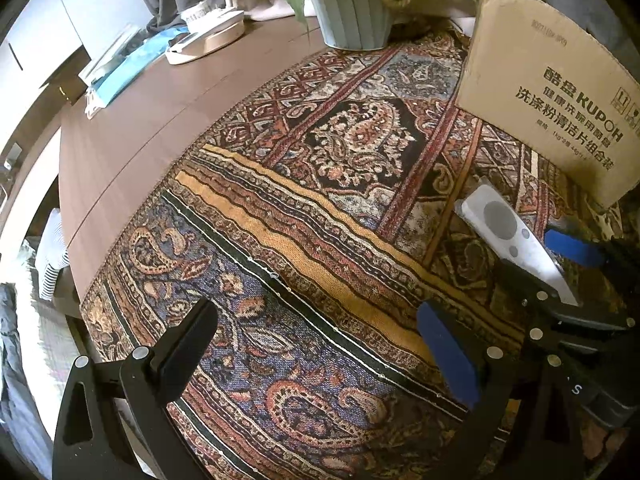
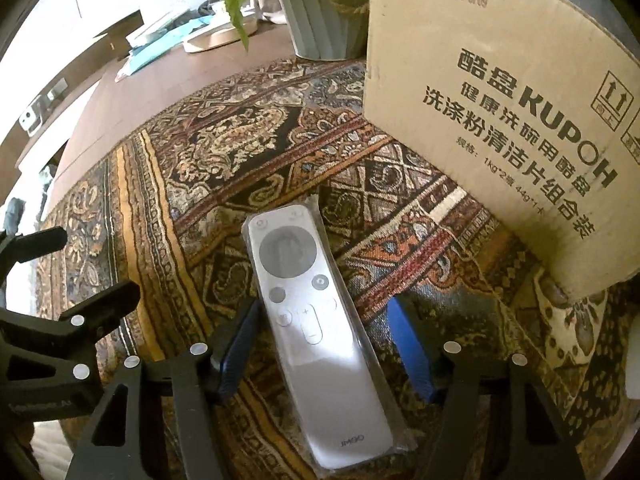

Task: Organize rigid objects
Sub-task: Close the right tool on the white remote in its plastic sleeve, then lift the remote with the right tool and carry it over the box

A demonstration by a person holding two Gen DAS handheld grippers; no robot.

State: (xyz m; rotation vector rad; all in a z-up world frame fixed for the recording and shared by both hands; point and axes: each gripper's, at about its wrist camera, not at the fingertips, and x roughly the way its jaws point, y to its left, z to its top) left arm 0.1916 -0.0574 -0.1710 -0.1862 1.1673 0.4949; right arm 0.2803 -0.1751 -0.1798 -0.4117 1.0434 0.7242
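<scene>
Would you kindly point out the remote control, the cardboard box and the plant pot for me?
remote control (image 2: 308, 312), right wrist view, on its middle below the round pad.
cardboard box (image 2: 480, 92), right wrist view, on its printed side.
plant pot (image 1: 352, 8), left wrist view, on its ribbed wall.

Beyond my fingers, right of them, the cardboard box (image 2: 500, 120) reads "KUPOH" with Chinese text, "30271128 DP09" stamped above. The remote (image 2: 316, 332) between them carries a small logo I cannot read.

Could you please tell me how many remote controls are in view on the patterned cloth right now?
1. The white remote control, in a clear wrap, lies flat on the cloth between the open fingers of the right tool, beside the cardboard box. Others could be hidden behind the box.
</scene>
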